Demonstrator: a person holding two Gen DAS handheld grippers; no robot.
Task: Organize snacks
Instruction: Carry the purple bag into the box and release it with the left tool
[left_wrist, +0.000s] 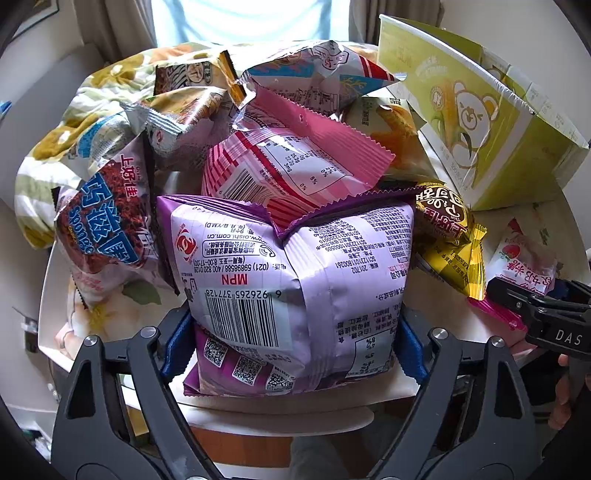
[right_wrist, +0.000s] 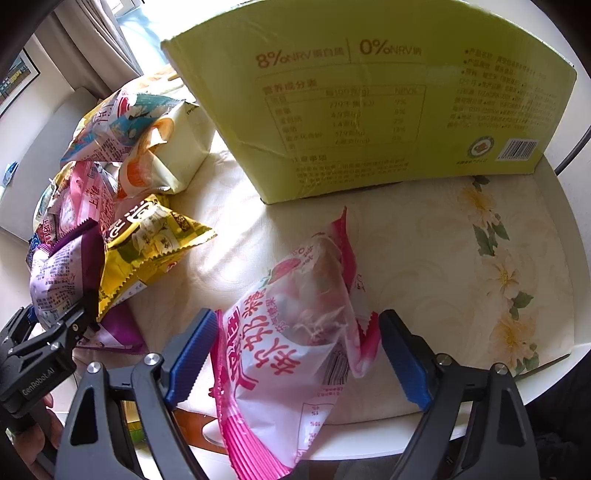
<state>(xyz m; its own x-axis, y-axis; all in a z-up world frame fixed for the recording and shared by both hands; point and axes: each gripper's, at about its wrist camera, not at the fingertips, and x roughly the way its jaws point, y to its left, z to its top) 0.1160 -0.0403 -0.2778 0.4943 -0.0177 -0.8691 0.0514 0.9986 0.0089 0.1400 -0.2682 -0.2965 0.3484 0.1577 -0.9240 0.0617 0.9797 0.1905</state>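
Note:
In the left wrist view my left gripper (left_wrist: 295, 339) is shut on a puffy purple snack bag (left_wrist: 291, 284), its blue pads pressing both sides; the bag sits at the front of a heap of snack bags (left_wrist: 258, 122). In the right wrist view my right gripper (right_wrist: 295, 354) has its jaws wide around a pink strawberry snack bag (right_wrist: 295, 332) lying on the table; the blue pads (right_wrist: 192, 354) stand just beside the bag, with a small gap. The pink bag also shows in the left wrist view (left_wrist: 524, 258), and the purple bag in the right wrist view (right_wrist: 62, 273).
A yellow-green open cardboard box (right_wrist: 369, 110) stands on the round white table with floral cloth (right_wrist: 517, 240); it also shows in the left wrist view (left_wrist: 480, 122). A yellow snack bag (right_wrist: 147, 251) lies between the two grippers. Window and curtains lie behind.

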